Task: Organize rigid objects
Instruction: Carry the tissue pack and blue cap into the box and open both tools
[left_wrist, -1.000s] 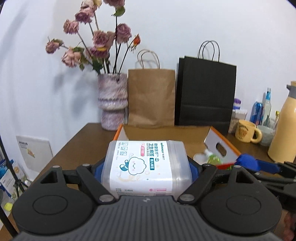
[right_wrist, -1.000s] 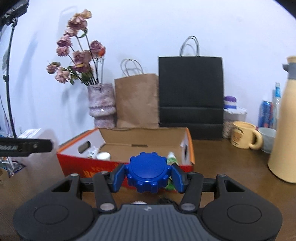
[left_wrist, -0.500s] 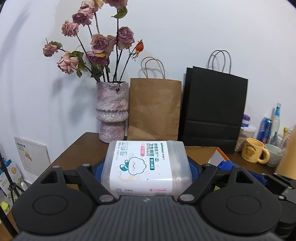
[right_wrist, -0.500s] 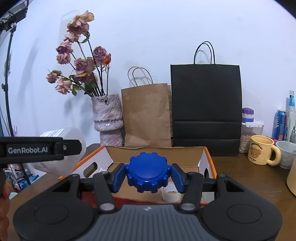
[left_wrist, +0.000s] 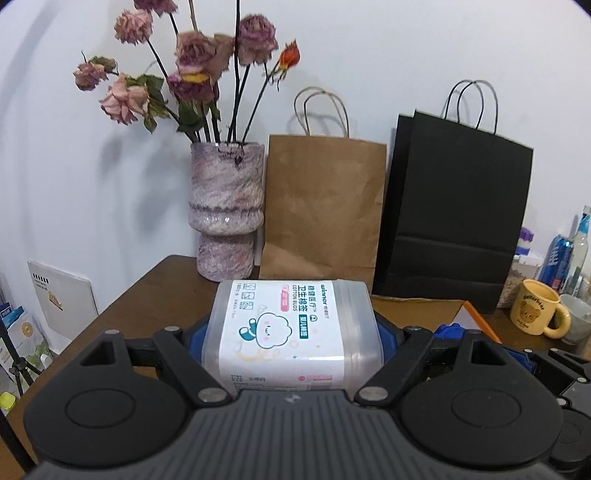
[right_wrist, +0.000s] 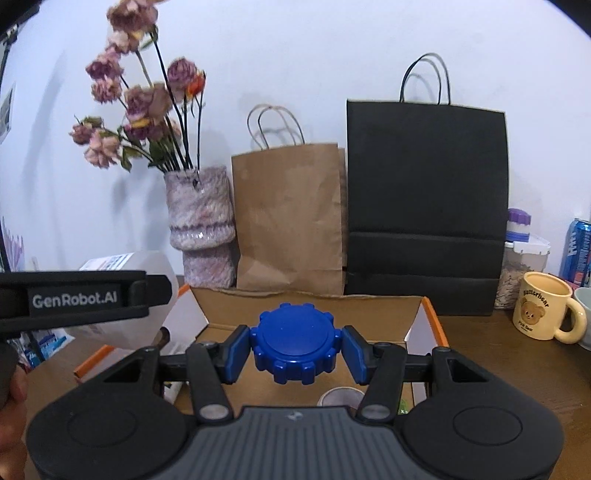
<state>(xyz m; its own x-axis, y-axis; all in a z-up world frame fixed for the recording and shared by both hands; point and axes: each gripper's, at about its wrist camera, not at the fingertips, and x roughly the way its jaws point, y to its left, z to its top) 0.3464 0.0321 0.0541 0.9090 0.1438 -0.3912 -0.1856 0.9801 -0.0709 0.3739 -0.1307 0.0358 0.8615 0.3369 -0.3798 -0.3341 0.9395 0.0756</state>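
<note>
Fingers (left_wrist: 197, 341) of the left gripper (left_wrist: 291, 339) press on both sides of a clear cotton-bud box (left_wrist: 291, 328), which lies on its side between them with its label up, held in the air above the near part of the table (left_wrist: 155, 291). The right gripper (right_wrist: 295, 350) pinches a blue ridged lid (right_wrist: 295, 341) between its blue pads (right_wrist: 233, 350); whether a jar hangs beneath the lid cannot be told, since the gripper body hides what is below. From the right wrist view the lid hangs over the open carton (right_wrist: 310, 306), a brown cardboard box with orange outer walls, and a small round pot (right_wrist: 341, 396) shows inside it just under the right finger. The left gripper appears at the left edge of that view with the cotton-bud box beside the carton's left wall, so both loads seem to be over or near the carton. Behind stand a vase (left_wrist: 226, 214) of dried roses, a brown bag (left_wrist: 321, 206), a black bag (left_wrist: 450, 221), and to the right a yellow mug (right_wrist: 543, 312). Judging from this, the step in hand is carrying the two items to the carton, and neither is set down yet. The next move calls for lowering each one into a free spot on the carton floor, clear of the pot and the walls, keeping the two grippers from knocking together, and opening the fingers only once the item rests on the bottom.
</note>
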